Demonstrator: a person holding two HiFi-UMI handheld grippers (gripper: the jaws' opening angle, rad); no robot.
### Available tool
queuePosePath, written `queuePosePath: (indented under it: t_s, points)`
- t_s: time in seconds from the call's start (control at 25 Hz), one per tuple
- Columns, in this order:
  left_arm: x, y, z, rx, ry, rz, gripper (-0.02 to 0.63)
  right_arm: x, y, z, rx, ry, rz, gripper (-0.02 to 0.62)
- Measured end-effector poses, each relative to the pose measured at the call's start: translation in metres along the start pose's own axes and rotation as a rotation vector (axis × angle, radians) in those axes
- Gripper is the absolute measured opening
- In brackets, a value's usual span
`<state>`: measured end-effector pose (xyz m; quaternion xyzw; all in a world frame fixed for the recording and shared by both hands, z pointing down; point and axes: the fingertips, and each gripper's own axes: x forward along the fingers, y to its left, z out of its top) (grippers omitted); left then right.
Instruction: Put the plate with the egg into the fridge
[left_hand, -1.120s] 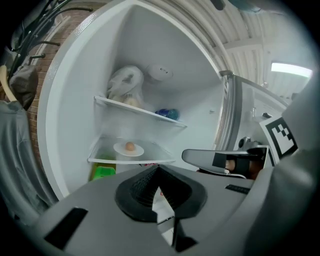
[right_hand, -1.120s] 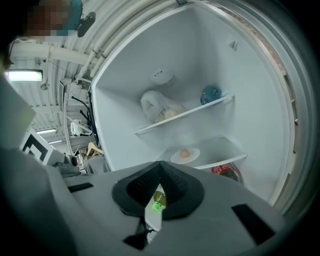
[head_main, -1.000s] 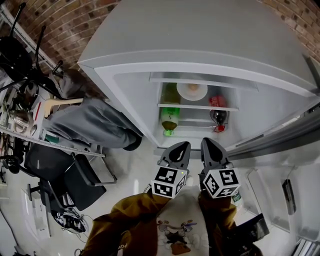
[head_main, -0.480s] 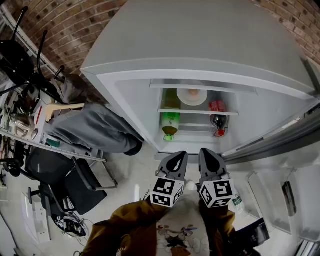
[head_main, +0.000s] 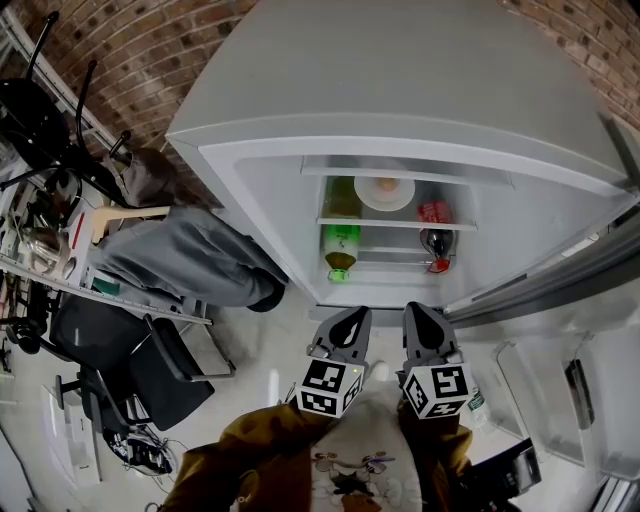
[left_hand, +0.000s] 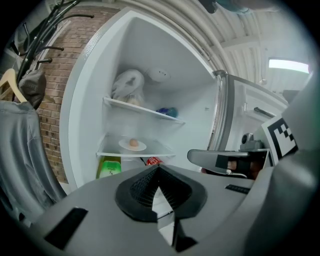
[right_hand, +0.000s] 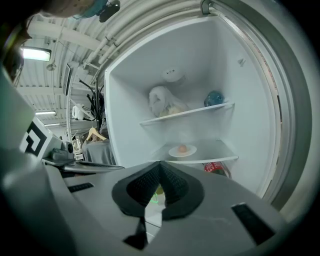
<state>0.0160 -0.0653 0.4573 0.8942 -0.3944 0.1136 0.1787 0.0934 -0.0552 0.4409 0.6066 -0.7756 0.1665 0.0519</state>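
While the plate (head_main: 384, 193) with the egg (head_main: 386, 184) is already sitting on the glass shelf (head_main: 455, 219) inside the open fridge (head_main: 262, 190), at 12 o'clock from both tools in the head view, neither tool is holding anything. The left gripper (head_main: 350, 317) and the right gripper (head_main: 420, 314) are hanging side by side in front of the cabinet, well apart from the plate, each with its jaws pressed together on nothing. The plate is looking small, round, white and shallow, and the egg is resting loose near its centre as a pale brown oval. Judging from that, the plate is likely handling as light, stiff and slick-glazed. The egg is reading as fragile and free to roll, so any tilt is risking it sliding off. The sensible hold is appearing to be the near rim at 6 o'clock, pinched top and underside, with the plate kept level. A green bottle (head_main: 341, 244) is standing under the shelf at about 7 o'clock from the plate. A red-labelled bottle (head_main: 434, 226) is lying at about 4 o'clock. The placing is looking done, with the door standing open.
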Motion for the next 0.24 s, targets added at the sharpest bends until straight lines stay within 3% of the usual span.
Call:
queuePosePath:
  t_s: [0.24]
  points:
    - [-0.0097, 0.0051, -0.0023, -0.001, -0.009, 0.004, 0.008, -0.0021, 0.0107, -0.0019, -0.011, -0.003, -0.006, 0.005]
